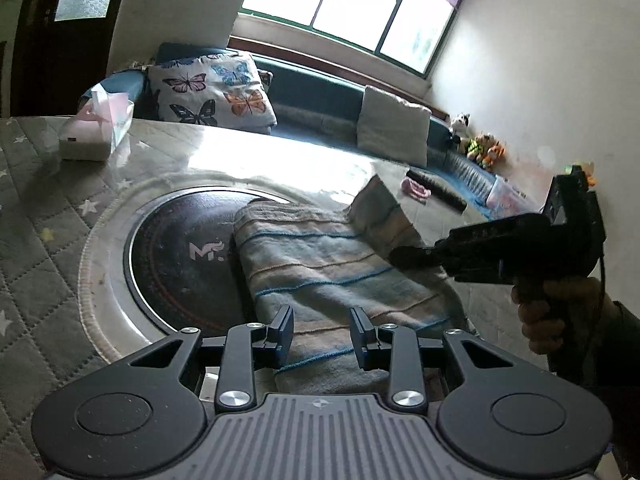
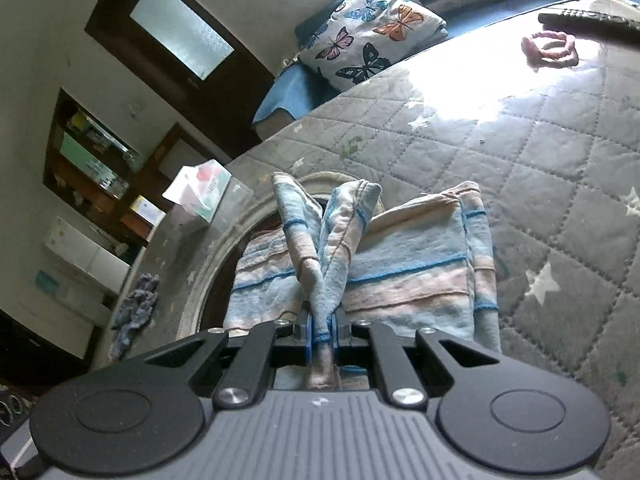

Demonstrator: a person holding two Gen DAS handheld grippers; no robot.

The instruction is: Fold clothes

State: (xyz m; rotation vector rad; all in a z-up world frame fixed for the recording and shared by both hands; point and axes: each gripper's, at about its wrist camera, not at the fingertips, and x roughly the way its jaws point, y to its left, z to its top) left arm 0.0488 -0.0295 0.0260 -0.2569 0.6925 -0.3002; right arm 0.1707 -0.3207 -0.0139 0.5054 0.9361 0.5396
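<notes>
A striped blue, white and tan towel (image 1: pixel 328 272) lies partly folded on the quilted table, over a dark round hotplate (image 1: pixel 180 260). My left gripper (image 1: pixel 322 334) is open and empty, low over the towel's near edge. My right gripper (image 2: pixel 322 338) is shut on a pinched-up fold of the towel (image 2: pixel 400 276), whose corners stand up in front of the fingers. In the left wrist view the right gripper (image 1: pixel 404 258) holds the towel's raised right corner.
A tissue box (image 1: pixel 94 130) stands at the table's far left. A pink hair tie (image 2: pixel 550 50) and a black remote (image 2: pixel 592 20) lie at the far side. A butterfly cushion (image 1: pixel 214 90) sits on the blue sofa behind. A blue rag (image 2: pixel 134 316) lies left.
</notes>
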